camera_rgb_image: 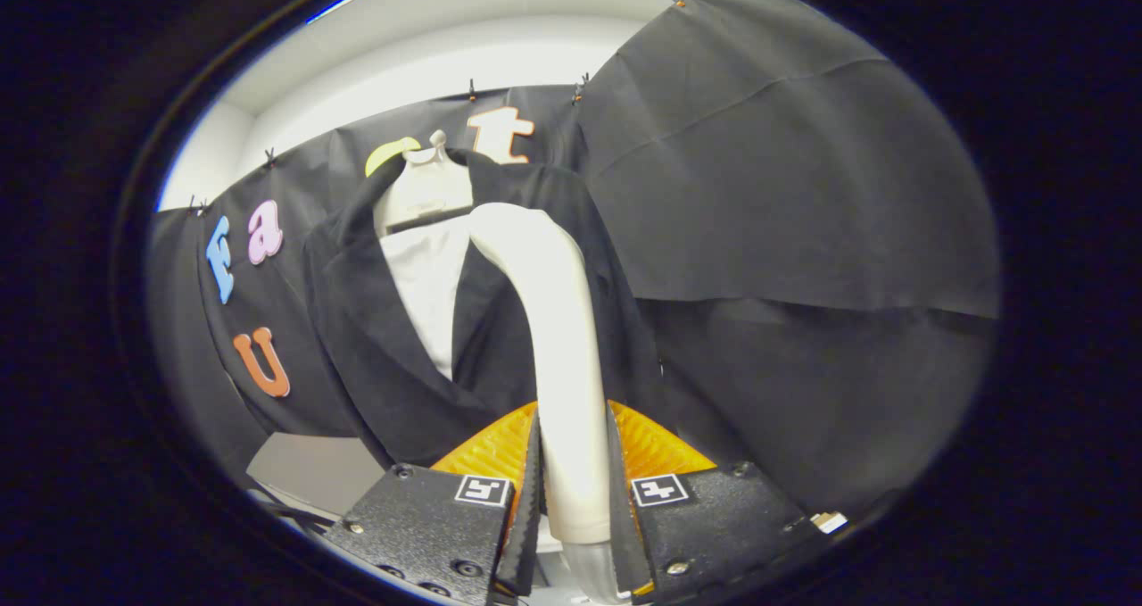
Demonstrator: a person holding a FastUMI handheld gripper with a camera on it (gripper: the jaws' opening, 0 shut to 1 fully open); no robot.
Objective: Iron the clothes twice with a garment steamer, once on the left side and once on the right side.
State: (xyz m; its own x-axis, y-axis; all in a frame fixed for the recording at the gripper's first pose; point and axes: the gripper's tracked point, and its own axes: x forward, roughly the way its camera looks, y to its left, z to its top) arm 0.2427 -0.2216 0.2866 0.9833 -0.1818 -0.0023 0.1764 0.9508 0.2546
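Here the gripper (573, 490) is closed on the garment steamer (558, 347), both fingers pressing on the lower part of its white handle, which runs up from between them and bends forward at the top toward the clothes. The steamer looks like rigid, smooth plastic, probably slippery where it is glossy, and likely top-heavy once its head leans out, so a firm hold low on the straight handle, as now, seems the right place; the ribbed pads of the fingers (528, 490) should help against twisting.

Just beyond the fingers hangs the black jacket (357, 338), open at the front over a white shirt (428, 294), on a pale mannequin form (419, 191). The cloth is soft and will give and swing under pressure, so the head should be drawn along it lightly, not pushed. The steamer's head lies near the jacket's lapel on the right of the opening; whether it touches the fabric I cannot tell.

By count: one steamer, one jacket, one shirt, one form, one gripper with two fingers.
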